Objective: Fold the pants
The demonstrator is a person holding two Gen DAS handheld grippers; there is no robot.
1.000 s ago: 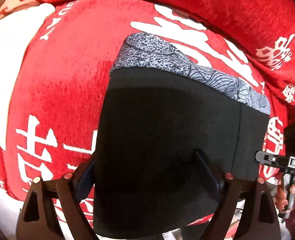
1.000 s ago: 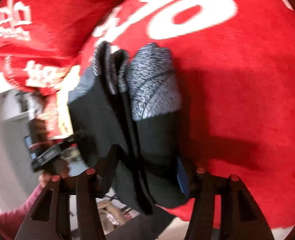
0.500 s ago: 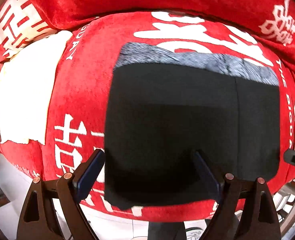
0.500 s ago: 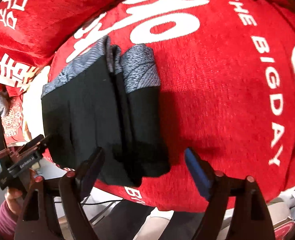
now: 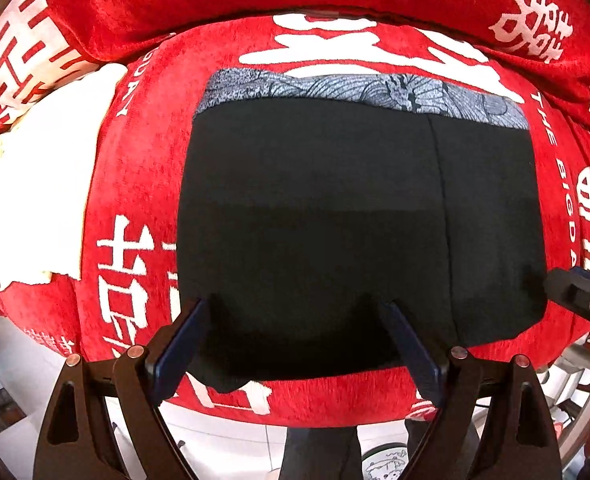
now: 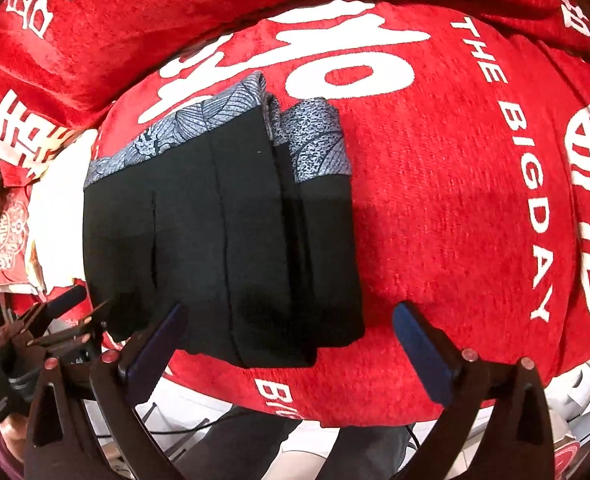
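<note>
Black pants (image 5: 335,216) with grey patterned waistband (image 5: 367,94) lie folded into a compact rectangle on red printed cover (image 5: 135,184), layers stacked at their right edge. Left gripper (image 5: 295,344) spread wide above them, holding nothing. Right gripper (image 6: 291,344) jaws opening, clear of fabric. White cloth (image 5: 43,184) lies left of pants

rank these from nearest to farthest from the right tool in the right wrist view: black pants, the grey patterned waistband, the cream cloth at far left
1. black pants: folded, lying just ahead of the right tool, towards its left finger.
2. grey patterned waistband: the pants' far end.
3. cream cloth: beyond the pants' left edge, mostly hidden.
</note>
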